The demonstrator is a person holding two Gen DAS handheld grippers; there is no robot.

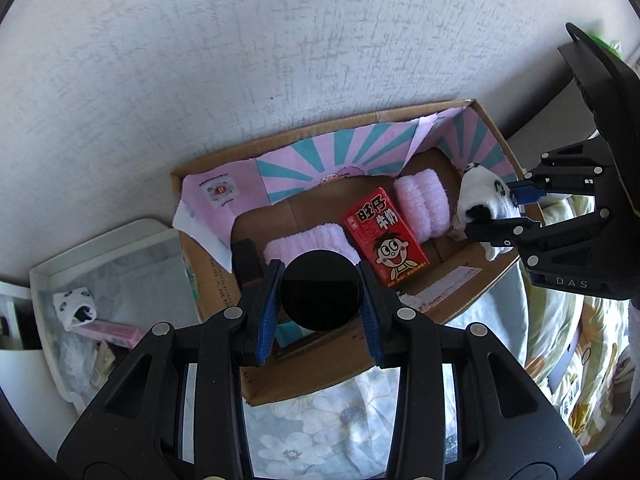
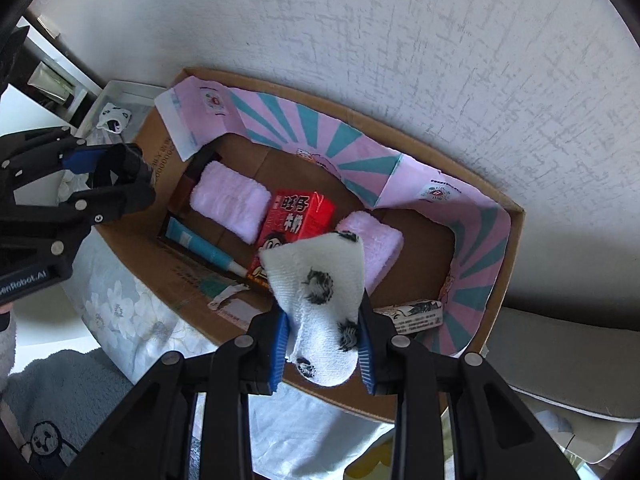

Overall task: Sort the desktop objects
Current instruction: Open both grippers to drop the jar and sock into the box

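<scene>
While jaws clamp black disc (image 1: 320,294) and spotted sock (image 2: 322,312), carton (image 2: 516,216) right floor bare

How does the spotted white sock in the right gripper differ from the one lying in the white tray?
The held spotted white sock hangs stretched between the right gripper pads above the cardboard box; the tray sock lies crumpled and free in the white tray. Both look alike: white with black spots.

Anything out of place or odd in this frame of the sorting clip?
One thing: a matching white sock with black panda spots lies alone in the white plastic bin left of the cardboard box, while the right hand-held gripper holds its twin over the box. The pair is split.
</scene>
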